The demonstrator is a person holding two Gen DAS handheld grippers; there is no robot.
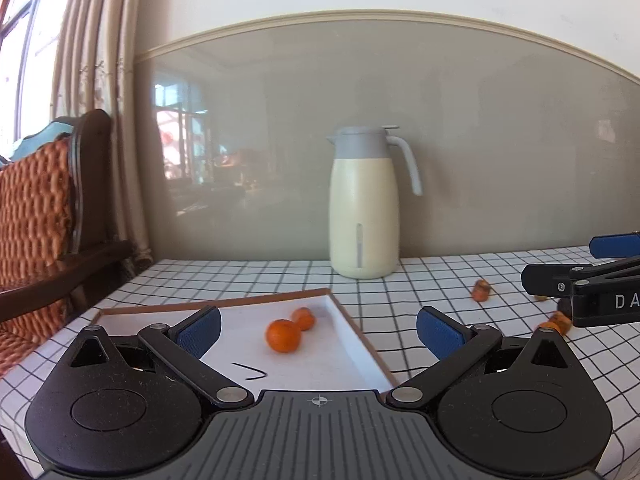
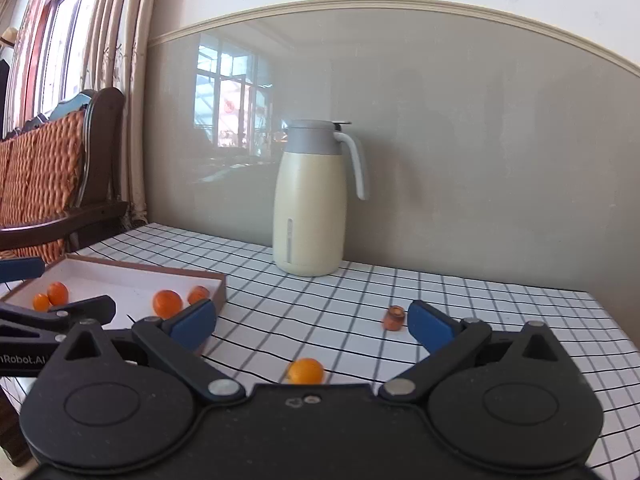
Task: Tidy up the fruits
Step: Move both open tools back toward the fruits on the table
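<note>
A shallow white tray with a brown rim [image 1: 352,322] [image 2: 218,280] lies on the checked tablecloth. It holds several small oranges; two show in the left wrist view [image 1: 283,335] [image 1: 304,318]. My left gripper [image 1: 318,334] is open and empty above the tray's near side. My right gripper [image 2: 310,322] is open and empty over the cloth, right of the tray. A loose orange [image 2: 306,371] lies on the cloth between its jaws, close to the gripper body. A small brownish-orange fruit [image 2: 395,318] [image 1: 481,290] lies just left of its right finger [image 2: 430,330].
A cream and grey thermos jug [image 1: 364,208] [image 2: 310,200] stands at the back against the grey wall. A wooden chair with an orange cushion [image 1: 36,216] is left of the table. The right gripper [image 1: 584,280] shows in the left wrist view, with another small fruit [image 1: 558,322] under it.
</note>
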